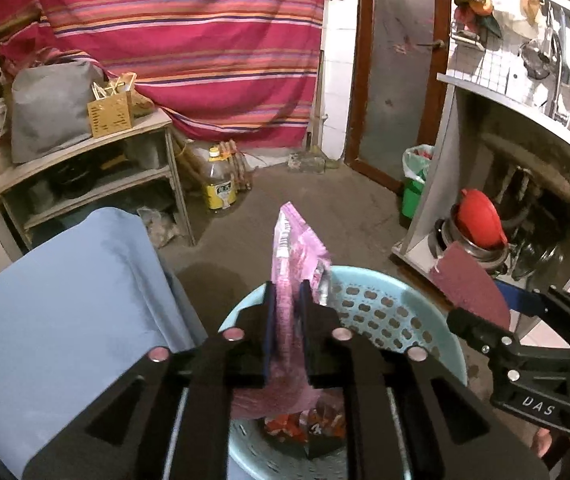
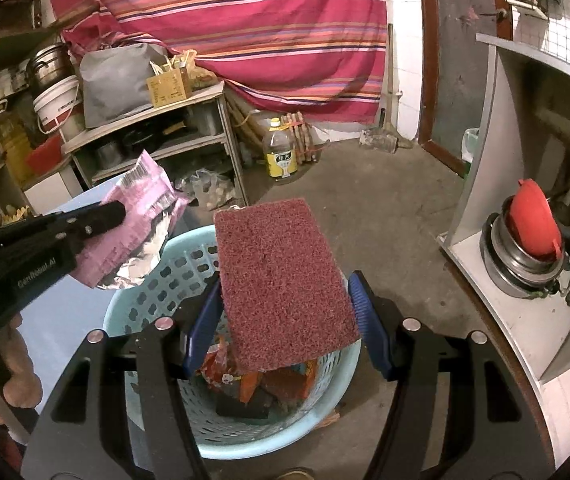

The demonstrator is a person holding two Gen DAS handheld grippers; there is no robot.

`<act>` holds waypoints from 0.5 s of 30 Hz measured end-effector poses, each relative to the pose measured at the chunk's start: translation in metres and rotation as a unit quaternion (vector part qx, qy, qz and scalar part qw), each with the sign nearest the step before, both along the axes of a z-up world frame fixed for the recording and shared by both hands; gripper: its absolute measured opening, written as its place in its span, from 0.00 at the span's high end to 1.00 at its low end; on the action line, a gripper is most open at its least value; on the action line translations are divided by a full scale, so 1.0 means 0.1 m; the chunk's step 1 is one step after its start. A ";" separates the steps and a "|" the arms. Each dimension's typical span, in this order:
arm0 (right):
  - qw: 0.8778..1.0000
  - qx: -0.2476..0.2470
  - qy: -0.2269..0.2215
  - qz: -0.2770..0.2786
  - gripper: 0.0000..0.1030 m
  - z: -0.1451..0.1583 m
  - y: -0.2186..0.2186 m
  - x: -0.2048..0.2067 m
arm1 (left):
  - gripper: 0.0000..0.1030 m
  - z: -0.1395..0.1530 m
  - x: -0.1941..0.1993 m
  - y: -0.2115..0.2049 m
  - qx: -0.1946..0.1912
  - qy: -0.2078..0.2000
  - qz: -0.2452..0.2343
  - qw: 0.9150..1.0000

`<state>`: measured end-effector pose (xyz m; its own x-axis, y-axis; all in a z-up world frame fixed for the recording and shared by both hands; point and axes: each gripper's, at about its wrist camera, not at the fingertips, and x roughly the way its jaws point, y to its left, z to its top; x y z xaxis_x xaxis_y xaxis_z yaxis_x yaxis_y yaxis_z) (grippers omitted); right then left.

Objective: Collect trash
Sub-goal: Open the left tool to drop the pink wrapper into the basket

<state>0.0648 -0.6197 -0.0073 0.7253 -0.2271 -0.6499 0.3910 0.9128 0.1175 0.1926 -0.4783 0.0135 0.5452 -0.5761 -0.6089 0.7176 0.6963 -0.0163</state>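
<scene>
Trash is in both grippers at once, and both pieces hang over the pale blue perforated basket (image 2: pixel 189 276) that stands on the floor beside a table under a blue cloth (image 1: pixel 65 304).

The left gripper (image 1: pixel 287 304) has a pink foil-lined wrapper (image 1: pixel 299 248) standing between its jaws. The wrapper's long axis runs up and away from the jaws, its top above the basket's far rim and its crumpled lower end trailing down toward the basket's inside. The jaws stand narrow, with only a slight gap; the wrapper looks loose between them rather than pinched hard, though I cannot tell whether a pad is touching it. In the right wrist view the wrapper sits over the basket's left rim, partly outside the opening.

The right gripper (image 2: pixel 285 308) pinches a maroon scouring pad (image 2: pixel 285 272) across its width, the jaws spread wide and pressing its side edges. The pad's long axis points forward and up from the jaws, and its near end hangs above the basket's middle, over the orange and red wrappers (image 2: pixel 253 384) lying at the bottom.

Of the two, the pad looks better centred over the opening. The wrapper, nearer the rim, might catch on the edge or slide out on the table side.
</scene>
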 end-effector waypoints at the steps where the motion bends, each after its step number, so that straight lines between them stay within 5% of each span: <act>1: 1.000 0.001 0.001 0.000 0.39 -0.01 0.00 0.00 | 0.72 -0.01 -0.01 0.01 0.000 0.001 -0.001 1.000; 3: 1.000 0.002 0.003 0.001 0.39 -0.04 0.00 0.01 | 0.39 -0.02 -0.02 0.02 -0.001 -0.005 0.007 1.000; 7: 1.000 0.004 0.007 0.000 0.39 -0.09 -0.01 0.01 | 0.35 0.01 -0.05 0.11 -0.006 -0.007 0.009 1.000; 15: 1.000 0.001 0.011 0.006 0.39 -0.13 0.07 0.08 | 0.09 0.24 -0.05 0.51 -0.025 -0.027 0.045 0.998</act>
<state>0.0733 -0.6130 -0.0202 0.7140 -0.2171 -0.6657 0.3819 0.9176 0.1104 0.1877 -0.4272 0.0372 0.6273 -0.5522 -0.5492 0.6529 0.7573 -0.0157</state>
